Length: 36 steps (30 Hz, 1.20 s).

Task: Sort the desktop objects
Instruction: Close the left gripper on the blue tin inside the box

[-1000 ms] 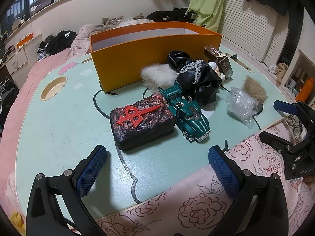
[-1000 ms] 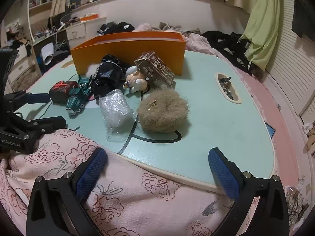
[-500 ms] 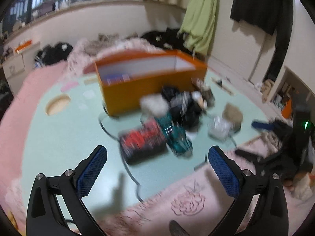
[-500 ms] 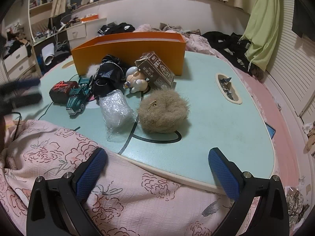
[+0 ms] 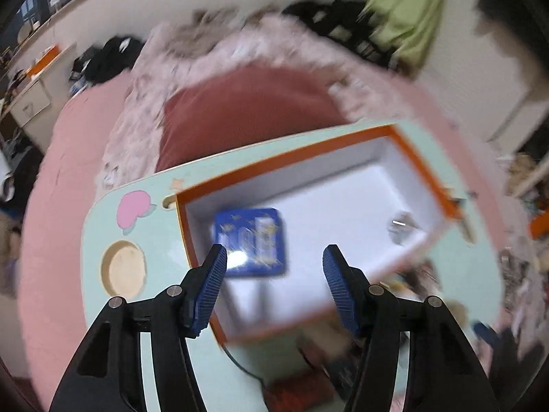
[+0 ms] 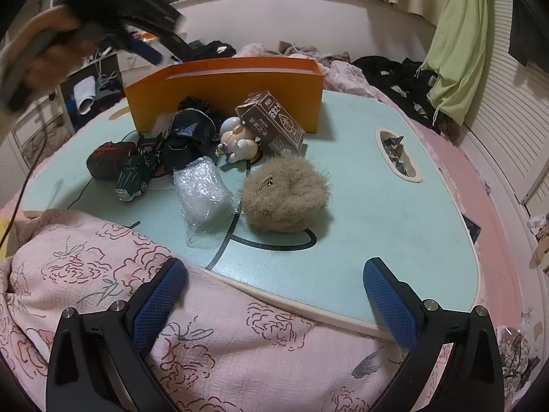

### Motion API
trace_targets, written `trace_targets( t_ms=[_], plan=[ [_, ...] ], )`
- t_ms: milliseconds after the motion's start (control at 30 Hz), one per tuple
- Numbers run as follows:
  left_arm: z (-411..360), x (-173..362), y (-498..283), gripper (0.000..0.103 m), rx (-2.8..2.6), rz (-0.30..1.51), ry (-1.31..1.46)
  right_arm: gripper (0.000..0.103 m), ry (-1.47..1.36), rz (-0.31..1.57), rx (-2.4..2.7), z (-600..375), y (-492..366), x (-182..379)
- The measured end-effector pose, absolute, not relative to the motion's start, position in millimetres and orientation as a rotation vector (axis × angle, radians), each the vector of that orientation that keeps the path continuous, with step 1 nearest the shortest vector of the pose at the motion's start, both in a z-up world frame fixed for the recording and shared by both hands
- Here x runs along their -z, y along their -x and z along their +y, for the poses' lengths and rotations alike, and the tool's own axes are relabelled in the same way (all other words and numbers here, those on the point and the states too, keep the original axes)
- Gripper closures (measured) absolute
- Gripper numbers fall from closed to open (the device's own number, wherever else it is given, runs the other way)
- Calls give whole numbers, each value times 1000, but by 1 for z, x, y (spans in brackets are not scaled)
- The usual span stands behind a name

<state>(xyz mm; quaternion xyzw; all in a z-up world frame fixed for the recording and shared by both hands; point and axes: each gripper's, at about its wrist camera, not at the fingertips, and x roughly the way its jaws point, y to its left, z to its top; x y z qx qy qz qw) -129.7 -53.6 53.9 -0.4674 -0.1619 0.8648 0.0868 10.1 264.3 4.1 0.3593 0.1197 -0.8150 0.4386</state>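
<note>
Left gripper (image 5: pixel 274 267): above the orange box (image 5: pixel 425 168), jaws just narrowed, nothing between them.
Blue packet (image 5: pixel 252 240): inside the orange box, below the fingertips.
Right gripper (image 6: pixel 274 298): spread wide, empty, well short of the orange box.

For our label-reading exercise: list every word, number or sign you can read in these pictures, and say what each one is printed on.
Brown carton: pale printed characters, tilted, too small to read with certainty.
Blue card inside the orange box: white marks, too blurred to read.
Nothing else shows legible text.
</note>
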Motion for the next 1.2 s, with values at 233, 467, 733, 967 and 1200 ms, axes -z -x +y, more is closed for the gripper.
trace_targets(
  t_ms=[233,467,733,967,1200],
  plan=[
    [-29,-28,185,44,-2565,-258,1698,0,-890,298,2022,262,-12,-6],
    [-20,-9,202,31,-2557,-223,1833,0,-885,297,2018,260,-11,-8],
    [-7,-9,184,29,-2512,-180,1739,0,-882,298,2015,259,-11,-7],
    [-14,-28,175,79,-2502,-222,1634,0,-881,298,2012,258,-11,-7],
    [-22,-34,175,77,-2428,-311,1633,0,-879,298,2009,259,-11,-6]
  ],
)
